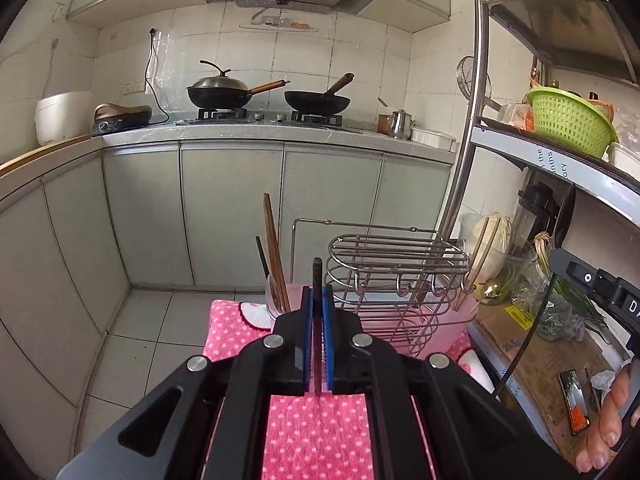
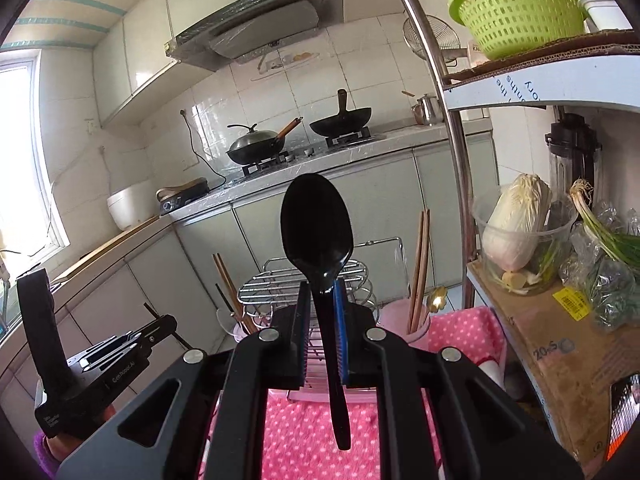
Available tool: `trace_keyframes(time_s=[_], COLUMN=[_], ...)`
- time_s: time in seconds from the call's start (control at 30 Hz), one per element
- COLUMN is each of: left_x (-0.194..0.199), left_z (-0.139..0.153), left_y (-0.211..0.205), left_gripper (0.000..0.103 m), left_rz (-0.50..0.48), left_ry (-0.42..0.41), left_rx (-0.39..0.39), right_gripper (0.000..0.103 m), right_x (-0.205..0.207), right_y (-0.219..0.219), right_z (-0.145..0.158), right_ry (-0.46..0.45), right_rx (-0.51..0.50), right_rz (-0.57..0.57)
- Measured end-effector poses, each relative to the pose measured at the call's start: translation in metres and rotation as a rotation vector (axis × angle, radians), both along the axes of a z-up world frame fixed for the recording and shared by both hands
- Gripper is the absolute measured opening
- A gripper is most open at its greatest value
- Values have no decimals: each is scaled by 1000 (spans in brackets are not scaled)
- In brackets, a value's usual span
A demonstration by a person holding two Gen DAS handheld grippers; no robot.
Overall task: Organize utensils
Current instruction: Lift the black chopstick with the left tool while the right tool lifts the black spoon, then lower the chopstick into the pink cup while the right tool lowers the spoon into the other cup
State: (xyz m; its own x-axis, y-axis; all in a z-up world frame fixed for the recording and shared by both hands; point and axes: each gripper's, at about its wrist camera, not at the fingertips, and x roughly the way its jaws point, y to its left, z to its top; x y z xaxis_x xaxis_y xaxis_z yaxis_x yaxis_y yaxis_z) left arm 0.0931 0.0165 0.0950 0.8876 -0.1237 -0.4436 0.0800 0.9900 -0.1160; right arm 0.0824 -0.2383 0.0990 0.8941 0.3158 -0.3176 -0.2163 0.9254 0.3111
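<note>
My left gripper (image 1: 317,294) is shut on a thin dark chopstick (image 1: 317,270) that sticks out forward past its blue pads. My right gripper (image 2: 322,292) is shut on the handle of a black plastic spoon (image 2: 316,220), bowl upward. Both hang above a pink dotted cloth (image 1: 320,432), in front of a wire rack (image 1: 396,264). A clear pink cup (image 1: 276,304) left of the rack holds wooden chopsticks (image 1: 272,240). Another pink cup (image 2: 404,320) to the rack's right holds wooden chopsticks (image 2: 420,264) and a gold spoon (image 2: 436,300). The right wrist view shows the left gripper (image 2: 120,348) at lower left.
A metal shelf unit (image 1: 476,120) stands close on the right with a green basket (image 2: 516,12), a cabbage (image 2: 516,228), scallions and a blender. Across the tiled floor, a counter (image 1: 280,132) carries two woks on a stove. A hand (image 1: 608,428) shows at the lower right edge.
</note>
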Motion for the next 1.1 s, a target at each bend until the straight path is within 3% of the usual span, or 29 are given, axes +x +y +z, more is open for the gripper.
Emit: trace_keyframes(time_s=[0.23, 0.7, 0.87, 1.1], left_x=[23, 56, 63, 72], left_z=[2, 48, 49, 39], left_y=[-3, 21, 24, 29], left_gripper=[4, 4, 4, 4], left_rz=[-3, -23, -13, 4], left_ry=[-1, -108, -115, -92], left_rx=[3, -123, -128, -124], right_gripper=[12, 12, 12, 12], right_x=[22, 57, 75, 107], right_y=[-14, -30, -30, -36], right_z=[10, 37, 24, -17], right_ry=[-33, -174, -202, -128], right_rx=[22, 12, -29, -7], right_rz=[-20, -72, -108, -106])
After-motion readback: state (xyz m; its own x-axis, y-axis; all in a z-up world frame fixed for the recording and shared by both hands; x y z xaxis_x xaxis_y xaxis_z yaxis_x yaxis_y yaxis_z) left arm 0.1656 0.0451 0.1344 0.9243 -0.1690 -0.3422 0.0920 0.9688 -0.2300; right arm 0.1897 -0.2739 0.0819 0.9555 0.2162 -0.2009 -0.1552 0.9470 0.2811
